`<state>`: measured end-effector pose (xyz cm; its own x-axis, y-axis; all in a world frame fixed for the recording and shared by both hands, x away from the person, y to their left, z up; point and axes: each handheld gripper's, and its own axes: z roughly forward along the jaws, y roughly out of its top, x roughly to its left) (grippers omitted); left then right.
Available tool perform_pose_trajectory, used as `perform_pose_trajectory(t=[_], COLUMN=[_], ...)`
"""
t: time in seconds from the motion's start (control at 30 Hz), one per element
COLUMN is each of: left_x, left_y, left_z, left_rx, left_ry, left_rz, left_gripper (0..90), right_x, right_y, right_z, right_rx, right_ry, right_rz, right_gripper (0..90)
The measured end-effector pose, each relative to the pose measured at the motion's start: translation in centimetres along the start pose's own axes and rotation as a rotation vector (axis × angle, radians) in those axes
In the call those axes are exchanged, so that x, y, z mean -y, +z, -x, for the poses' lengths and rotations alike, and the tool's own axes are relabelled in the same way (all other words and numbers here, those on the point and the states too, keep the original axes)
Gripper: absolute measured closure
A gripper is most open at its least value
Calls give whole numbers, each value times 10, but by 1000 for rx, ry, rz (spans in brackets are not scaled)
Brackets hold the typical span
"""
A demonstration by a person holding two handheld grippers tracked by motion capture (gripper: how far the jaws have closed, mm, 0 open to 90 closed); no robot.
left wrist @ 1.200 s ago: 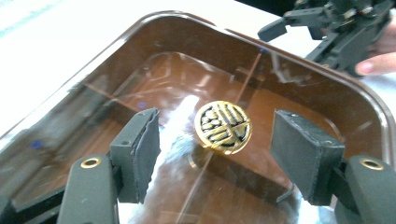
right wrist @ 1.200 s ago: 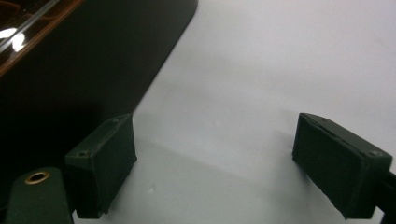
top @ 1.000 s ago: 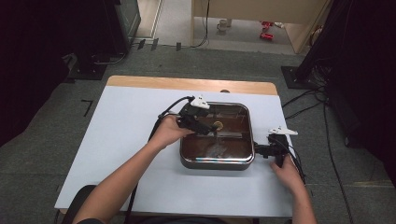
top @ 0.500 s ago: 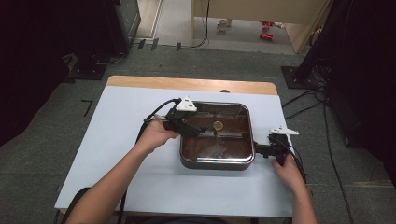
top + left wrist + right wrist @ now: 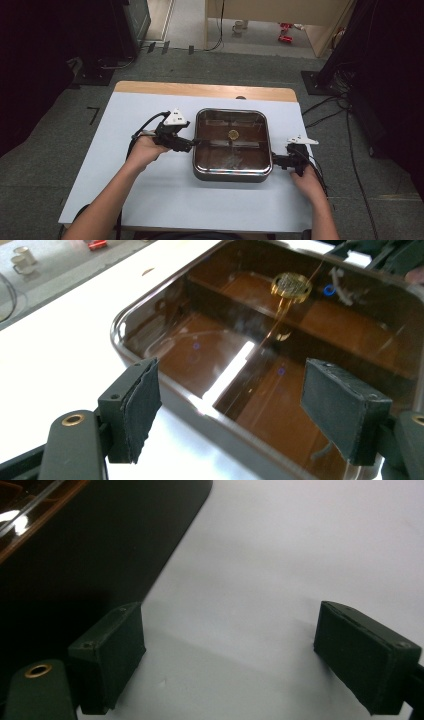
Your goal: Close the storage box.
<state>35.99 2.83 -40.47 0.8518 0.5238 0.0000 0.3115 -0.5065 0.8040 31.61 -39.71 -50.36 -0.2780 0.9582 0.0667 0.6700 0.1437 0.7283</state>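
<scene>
Both grippers flank the pan (image 5: 231, 145), which sits at the centre of the white table (image 5: 125, 190) in the high view. I have the left gripper (image 5: 192, 143) at the middle of the pan's left rim and the right gripper (image 5: 274, 161) low at its right edge, each with jaws spread and holding nothing. From the left gripper the pan lies straight ahead; its divider (image 5: 232, 144) runs left to right, in line with that gripper, which looks nearest the rim. I judge any next move turns on that closeness.

Through the left gripper view (image 5: 230, 402) I see what the high view blurs: a glass lid with a brass knob (image 5: 291, 285) at the upper right. The right gripper view (image 5: 230, 657) gives me the pan's dark outer wall (image 5: 90, 545) at the upper left, beside my left-hand jaw.
</scene>
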Motion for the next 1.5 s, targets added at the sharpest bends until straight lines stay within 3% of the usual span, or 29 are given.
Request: perform_pose_trajectory(t=[0.5, 0.67, 1.03, 1.17, 1.27, 1.5], left_x=[43, 54, 82, 87, 89, 92], left_y=[-5, -2, 12, 17, 19, 23], left_z=[-16, -15, -8, -9, -12, -9], left_rx=[-61, -48, 2, -17, 5, 14], left_ry=[-27, -41, -76, -43, -57, -3], left_rz=[-38, -59, -157, -189, -193, -191], left_gripper=[239, 238, 239, 243, 248, 194], right_x=[0, 0, 0, 0, 0, 0], right_y=[0, 0, 0, 0, 0, 0], right_z=[0, 0, 0, 0, 0, 0], right_rx=[0, 0, 1, 0, 1, 1], right_ry=[0, 0, 0, 0, 0, 0], right_rz=[0, 0, 0, 0, 0, -1], right_gripper=[126, 126, 126, 126, 126, 126])
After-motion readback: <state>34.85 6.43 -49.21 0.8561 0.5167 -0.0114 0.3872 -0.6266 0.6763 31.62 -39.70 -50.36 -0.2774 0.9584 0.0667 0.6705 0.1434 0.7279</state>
